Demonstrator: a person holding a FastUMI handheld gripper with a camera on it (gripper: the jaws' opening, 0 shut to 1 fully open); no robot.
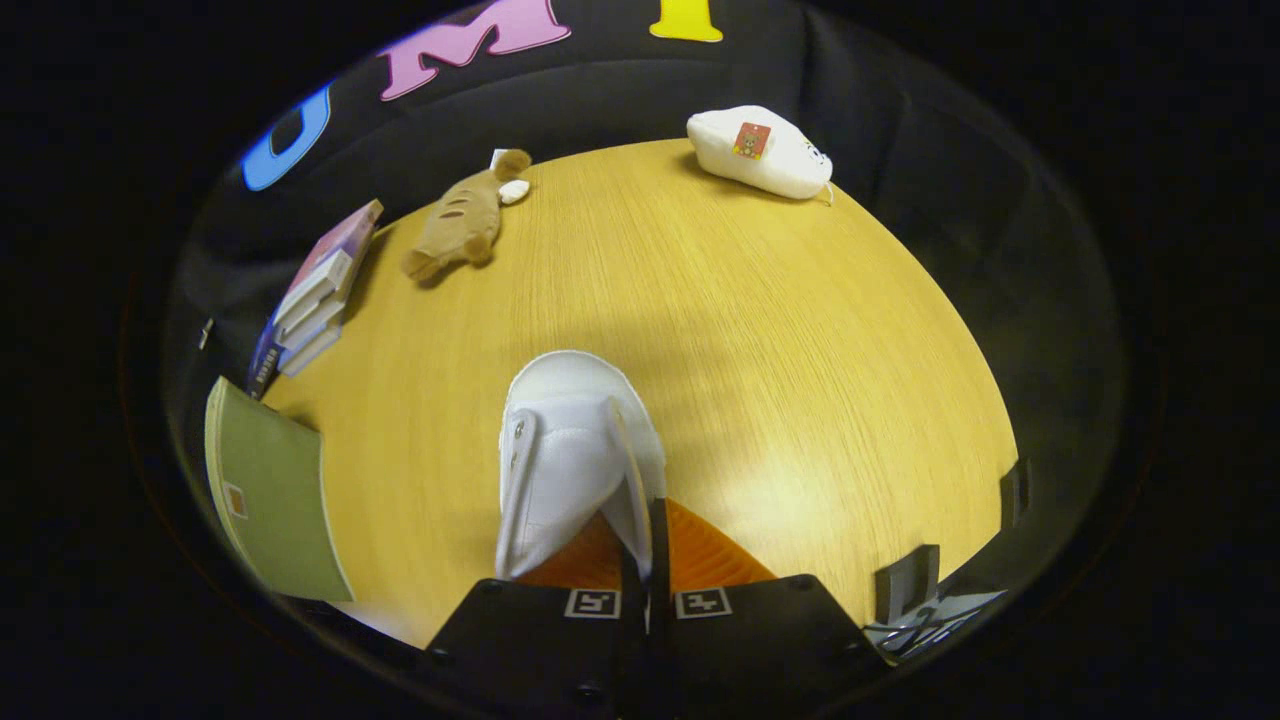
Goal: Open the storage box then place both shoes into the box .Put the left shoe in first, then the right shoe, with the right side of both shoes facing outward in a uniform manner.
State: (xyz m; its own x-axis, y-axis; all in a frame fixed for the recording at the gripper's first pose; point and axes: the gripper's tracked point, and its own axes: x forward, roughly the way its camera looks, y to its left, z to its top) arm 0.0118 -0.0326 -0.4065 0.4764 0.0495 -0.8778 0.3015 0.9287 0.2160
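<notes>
My gripper (645, 560) has its two fingers drawn almost together, with only a thin slit left between them, and the edge of the white shoe (570, 450) is pinched in that slit. The part caught there looks like the rim of the shoe's opening on its right side; both fingers press against it, so I have the shoe by its collar. The shoe reaches away from my fingers with its rounded toe pointing out across the wooden table (760, 330), and its strap with a small metal stud faces up and a little to the left. Just under the shoe, close to my fingertips, lies something orange and ribbed (705, 555); I cannot tell what it is, nor whether the shoe rests on it or hangs above it.

Beyond the toe the tabletop runs bare to its far rim. At that far rim, to the right, sits a white pouch (765, 152) with a small red patch on it. To the left along the same rim lies a brown plush toy (462, 222), stretched out with its paler end near the booth wall. Further left, at the table's edge, a stack of books (315, 295) leans together, and nearer to me on that side a green booklet (270, 490) lies flat, partly over the edge. Low to my right stand dark upright pieces (908, 580), too blurred for me to name
</notes>
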